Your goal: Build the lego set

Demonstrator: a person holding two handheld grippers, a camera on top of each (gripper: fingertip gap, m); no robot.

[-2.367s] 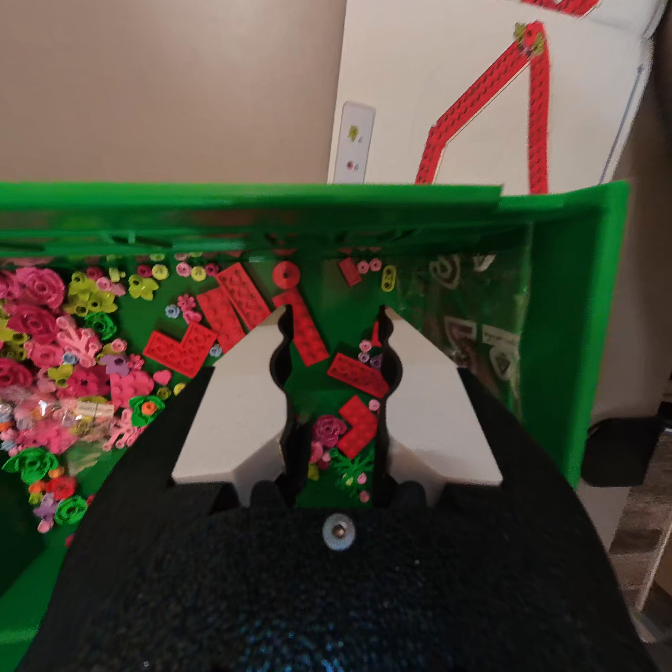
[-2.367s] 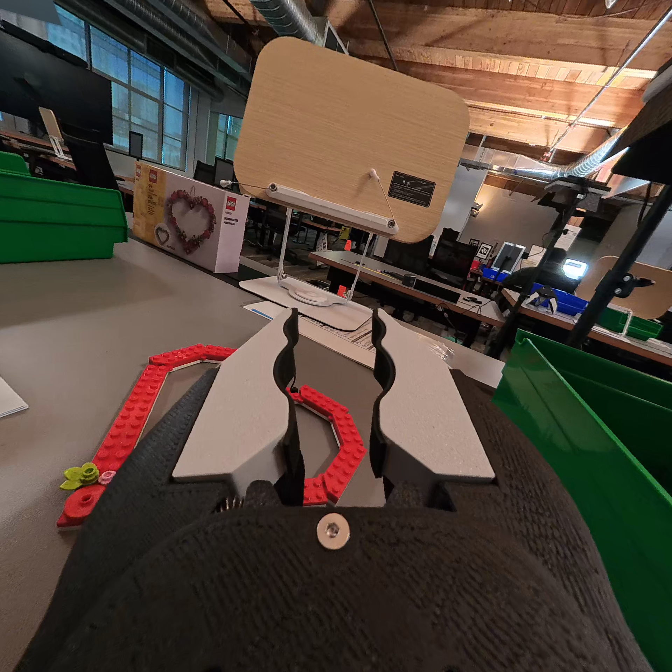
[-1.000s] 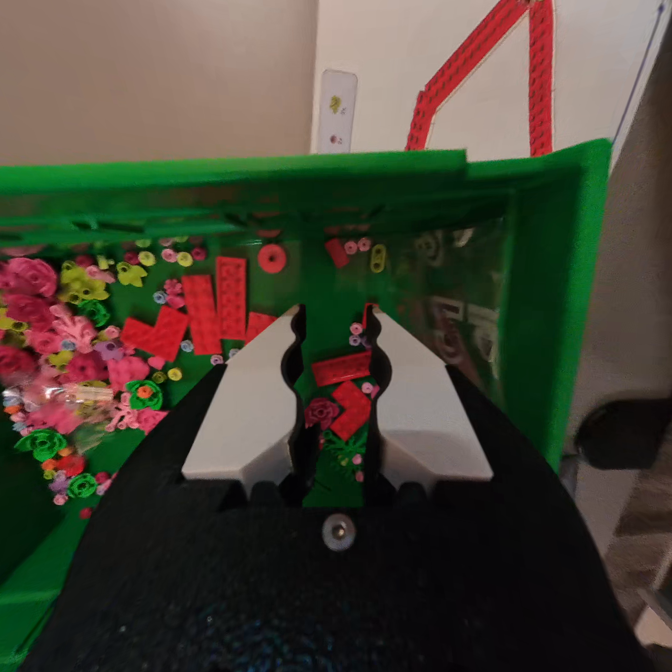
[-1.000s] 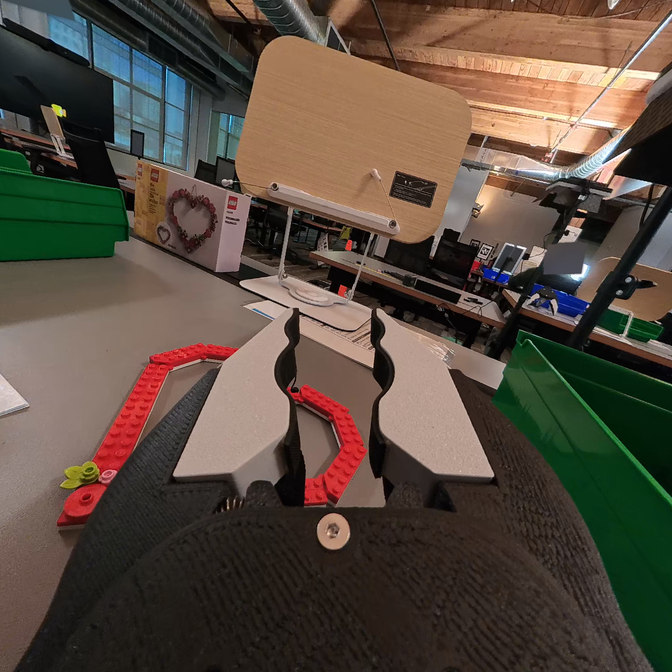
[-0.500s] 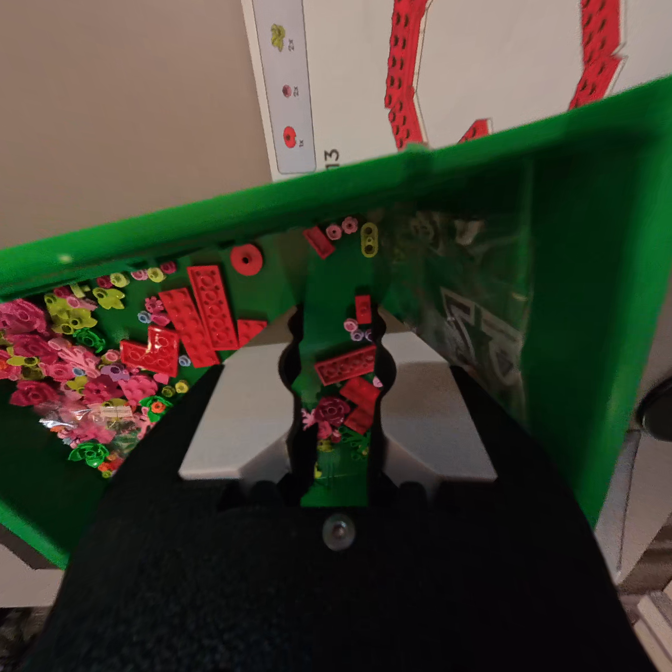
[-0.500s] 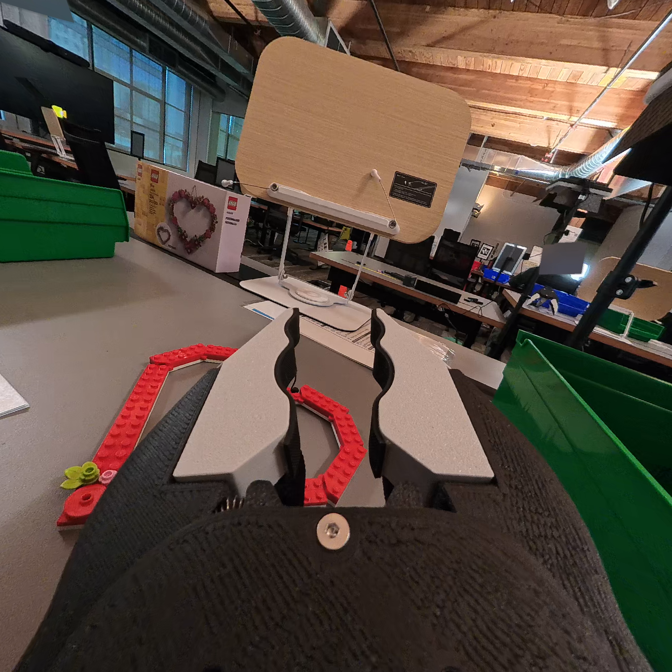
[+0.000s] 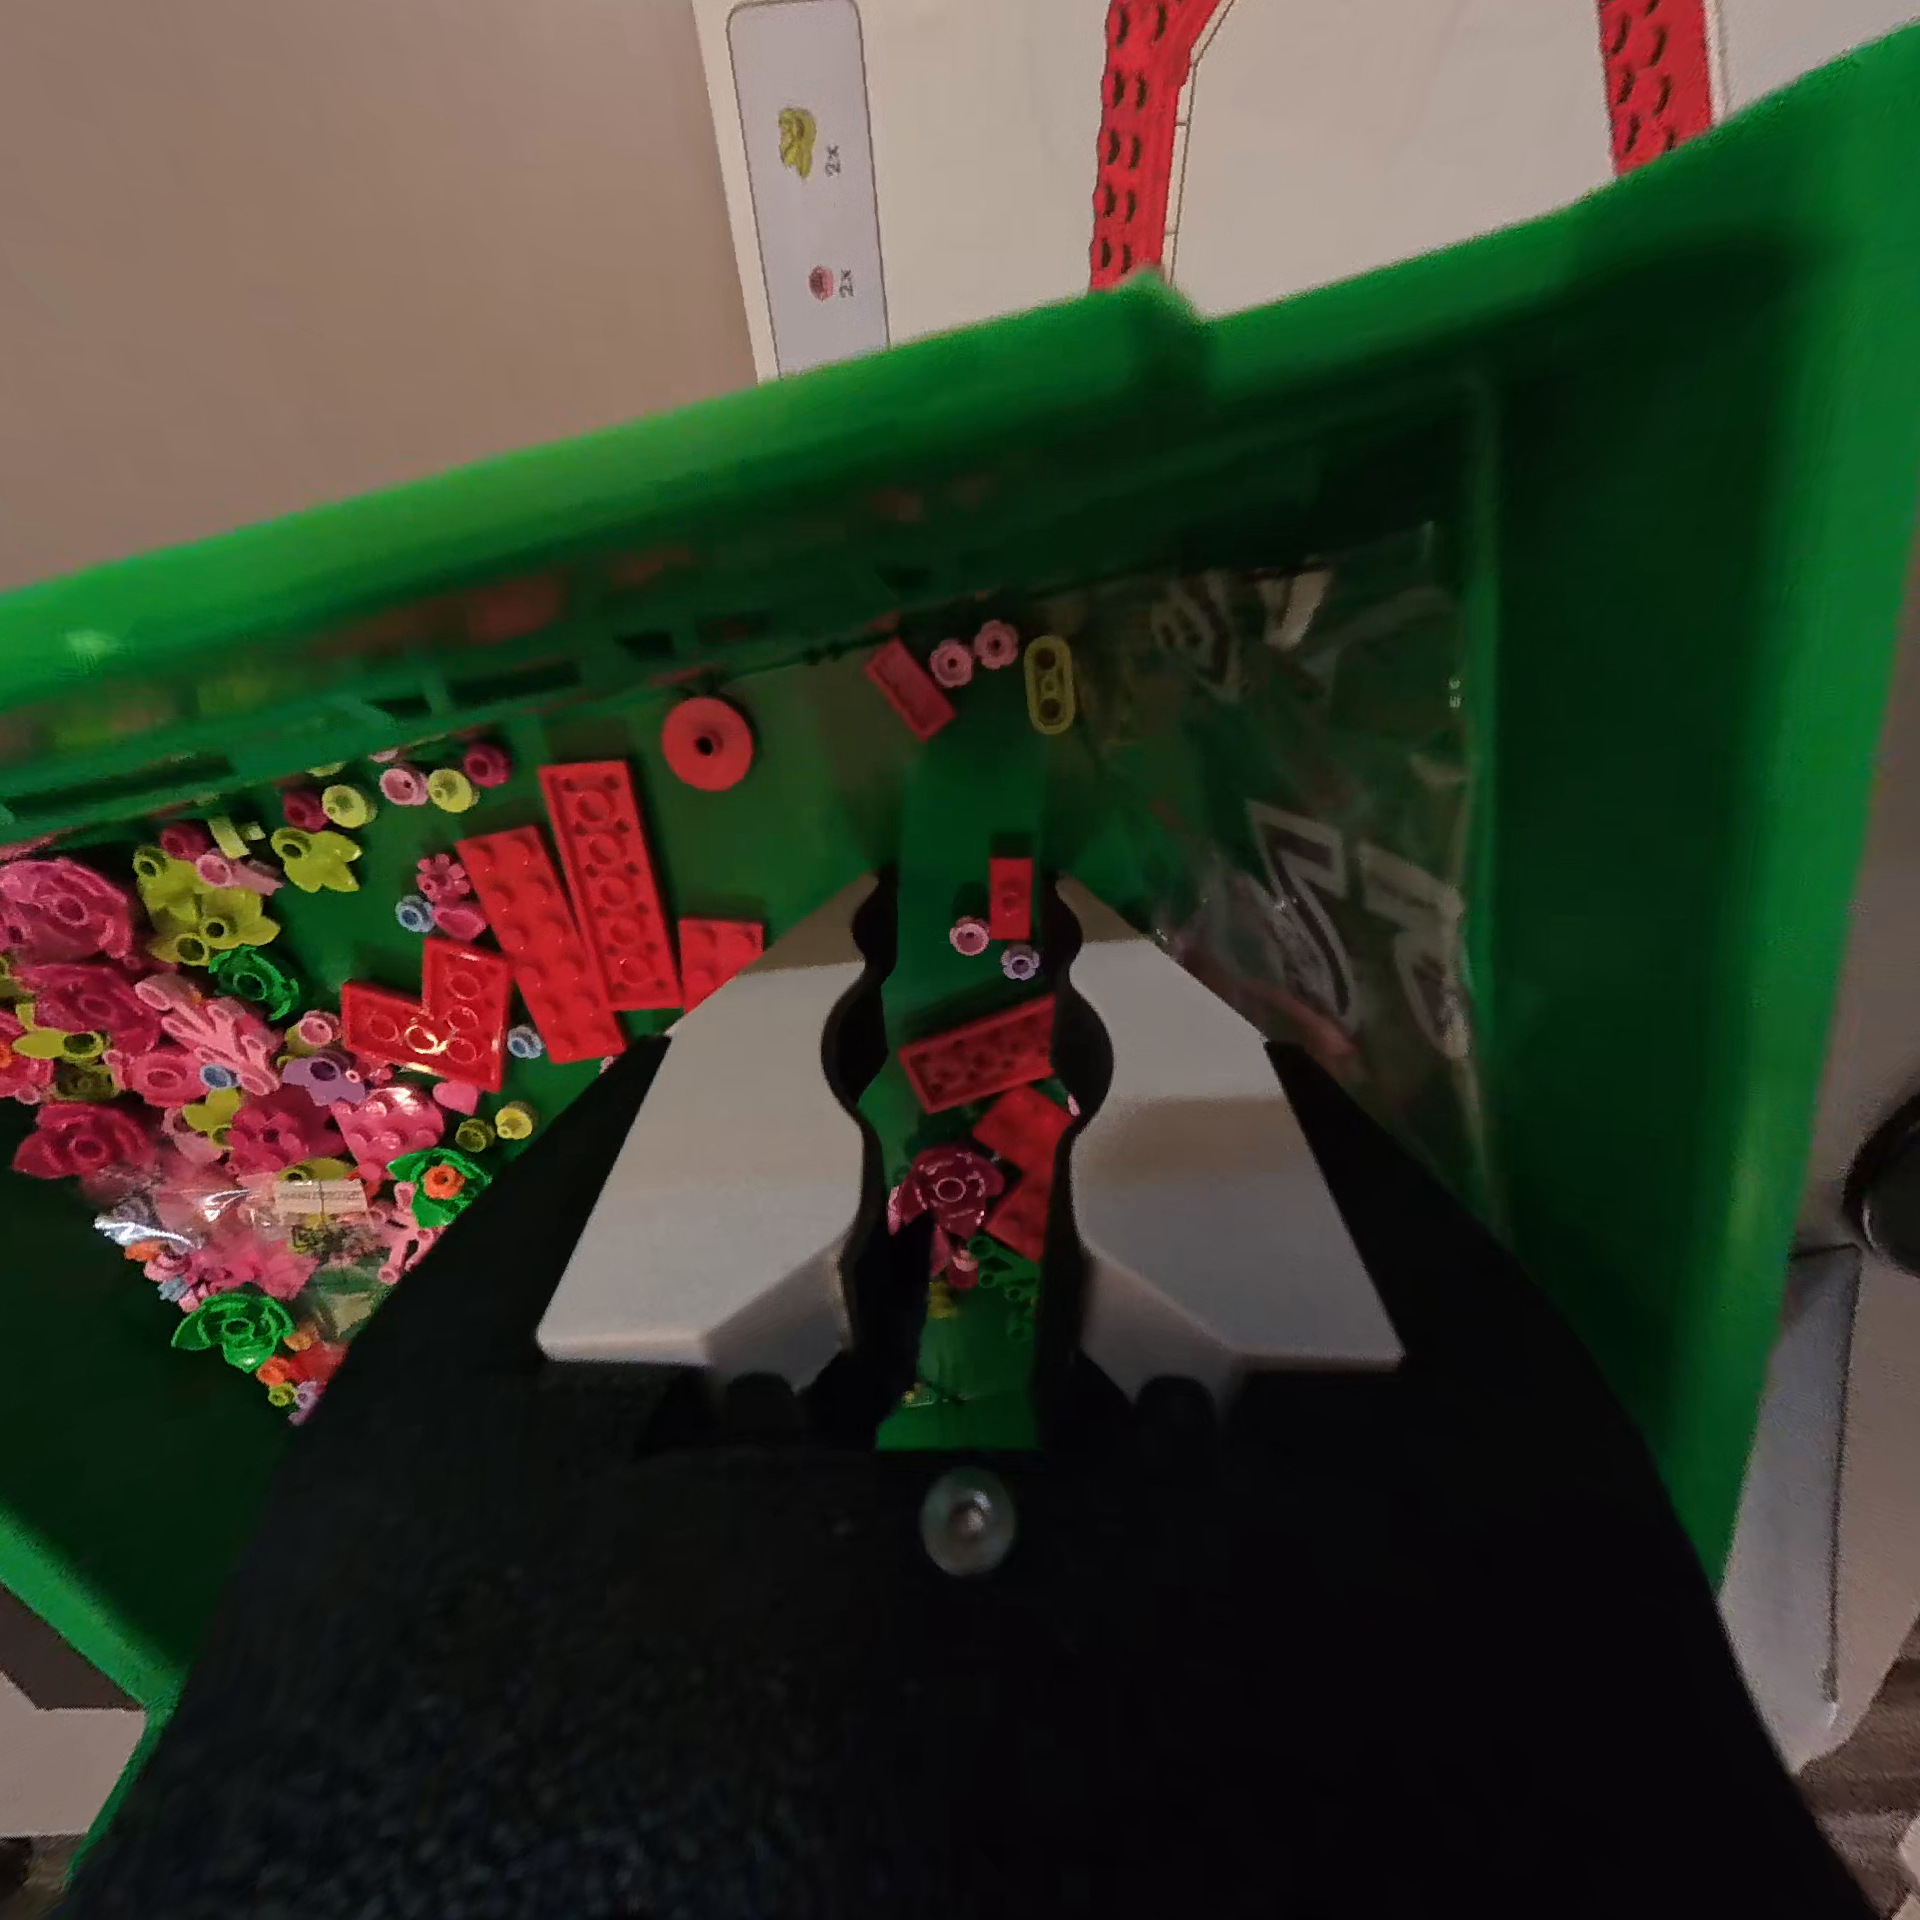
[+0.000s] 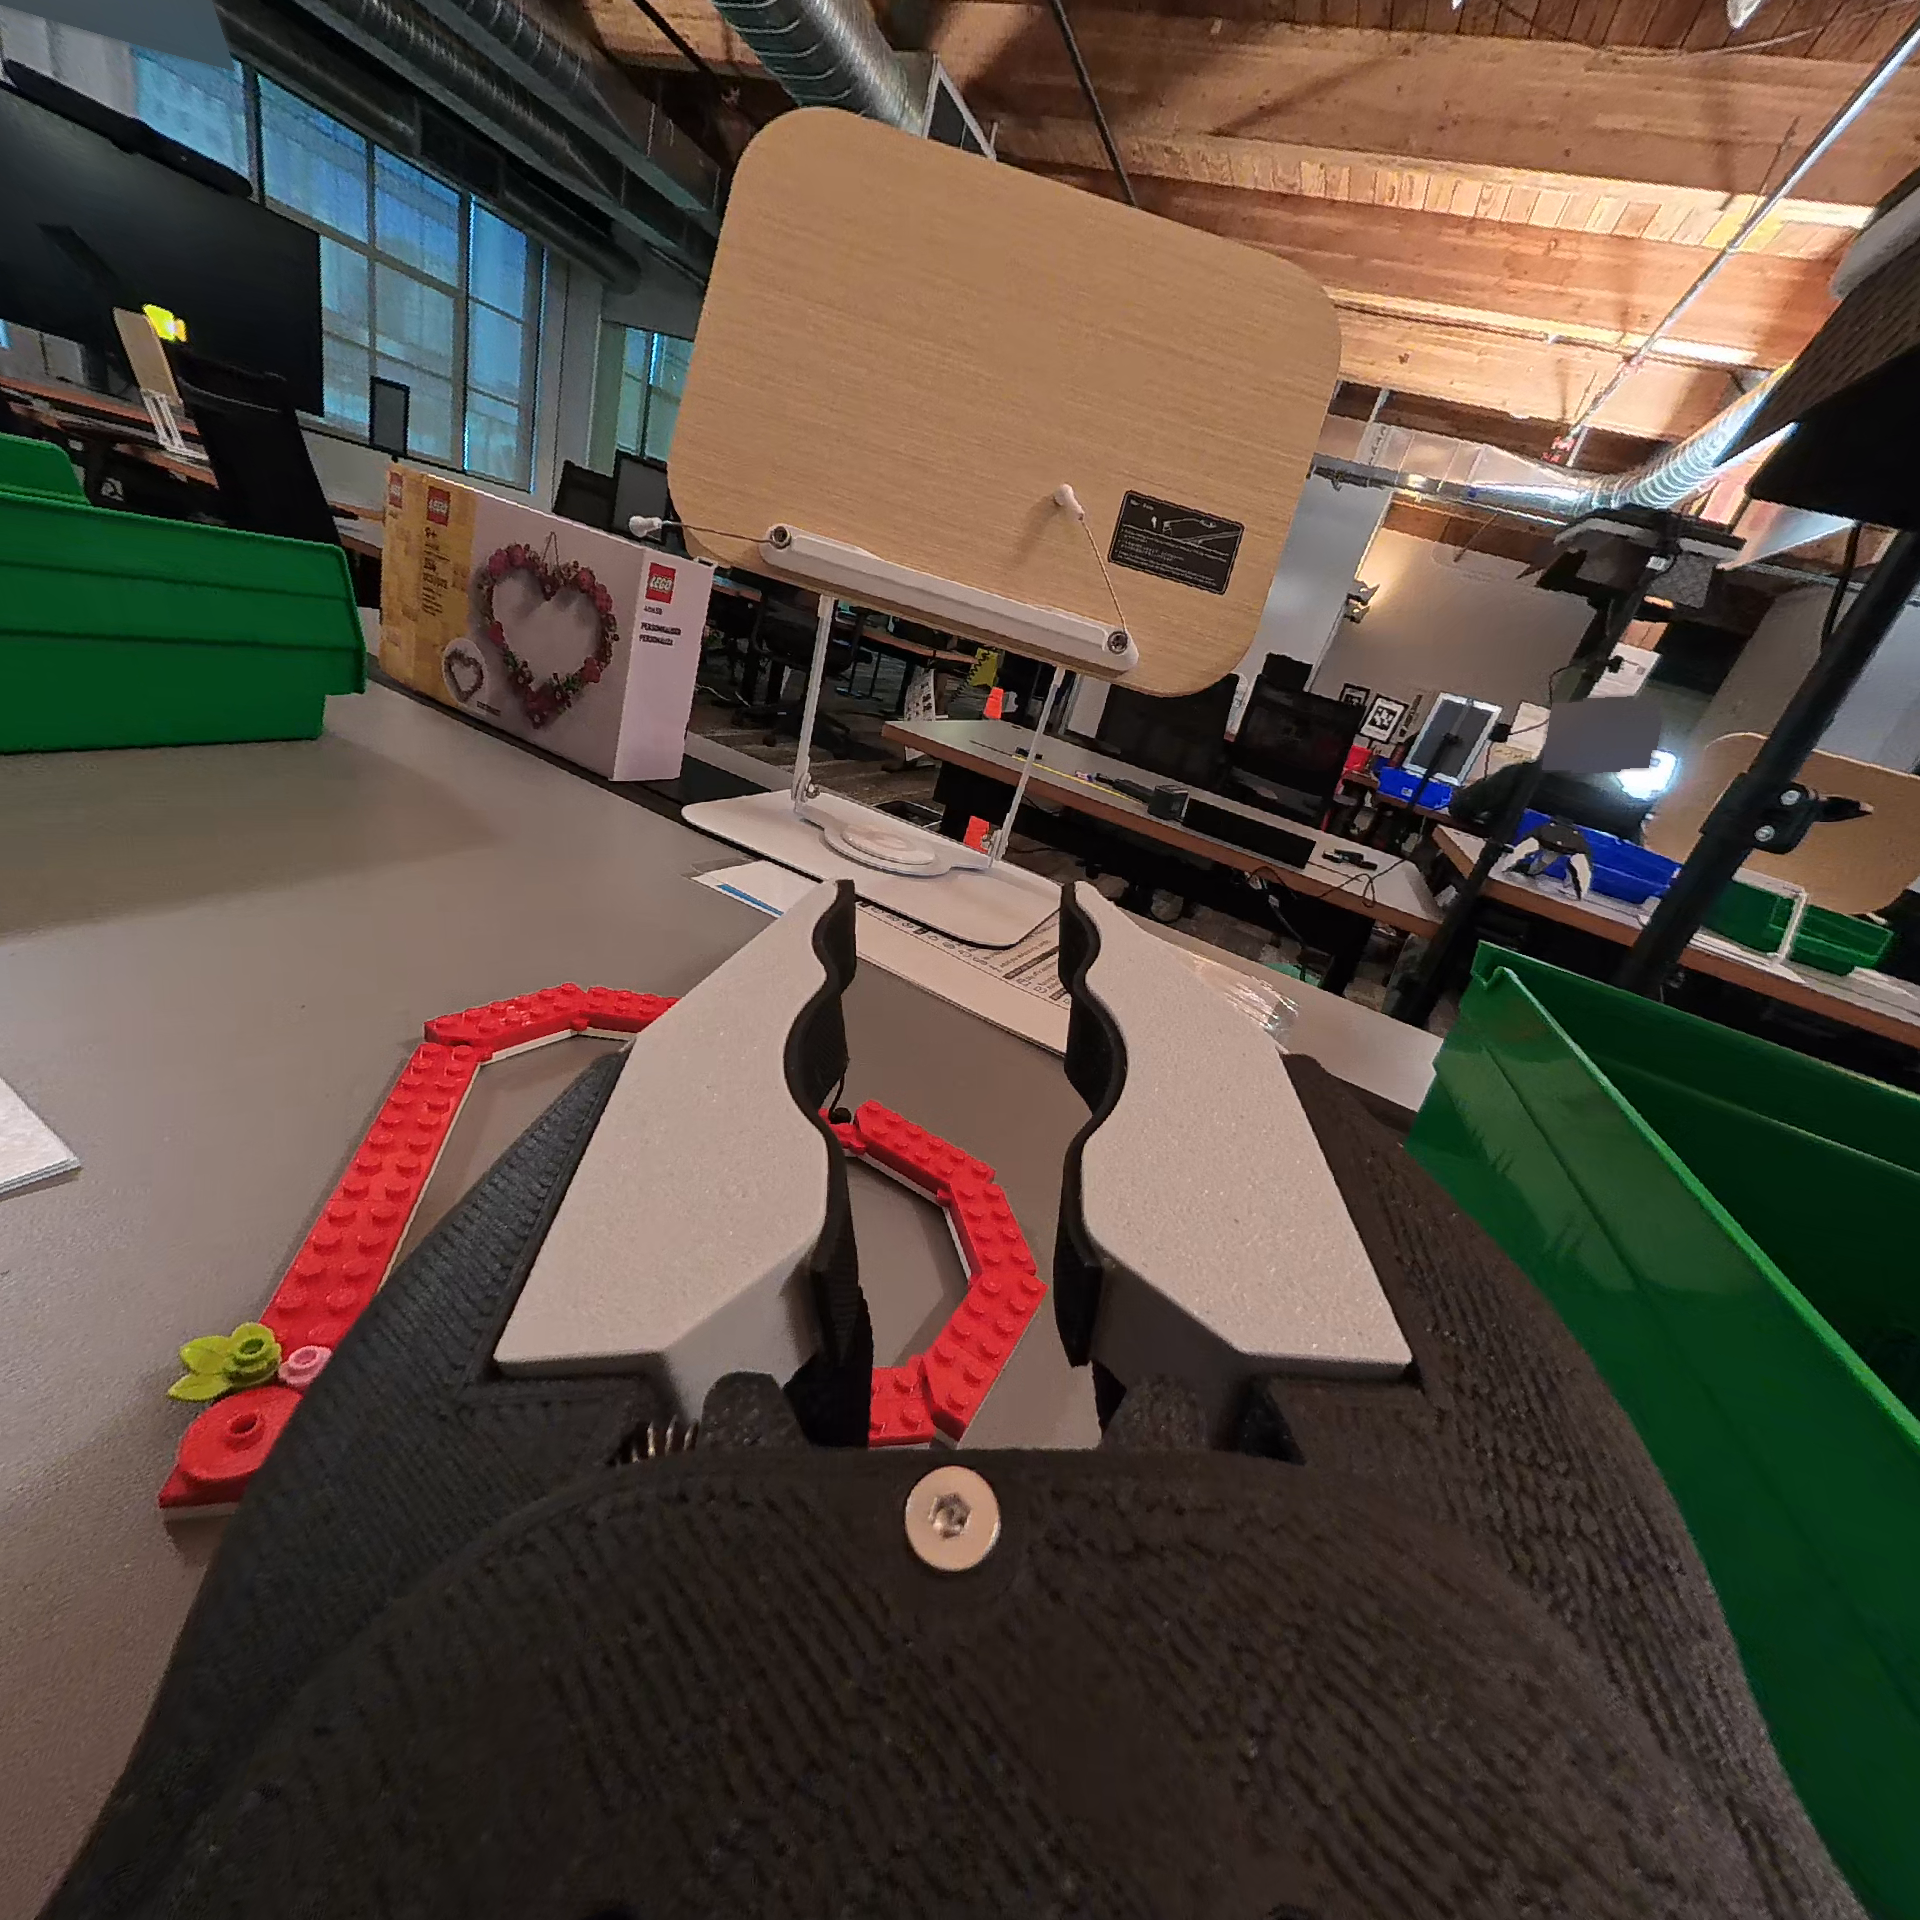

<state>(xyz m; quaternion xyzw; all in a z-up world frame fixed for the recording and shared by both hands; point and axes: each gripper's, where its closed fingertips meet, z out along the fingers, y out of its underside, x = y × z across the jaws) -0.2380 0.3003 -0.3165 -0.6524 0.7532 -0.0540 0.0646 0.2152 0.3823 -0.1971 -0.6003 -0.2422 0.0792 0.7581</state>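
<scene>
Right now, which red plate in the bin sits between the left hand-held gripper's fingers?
The short red plate lying crosswise in the gap; the long plates lie left.

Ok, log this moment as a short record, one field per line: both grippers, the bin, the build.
left gripper: open, empty, over the green bin
right gripper: open, empty, above the red heart frame
bin contents: red plates, pink and lime flower pieces, a clear bag
on the frame: lime leaf, small pink stud, red round piece at its near left end
</scene>
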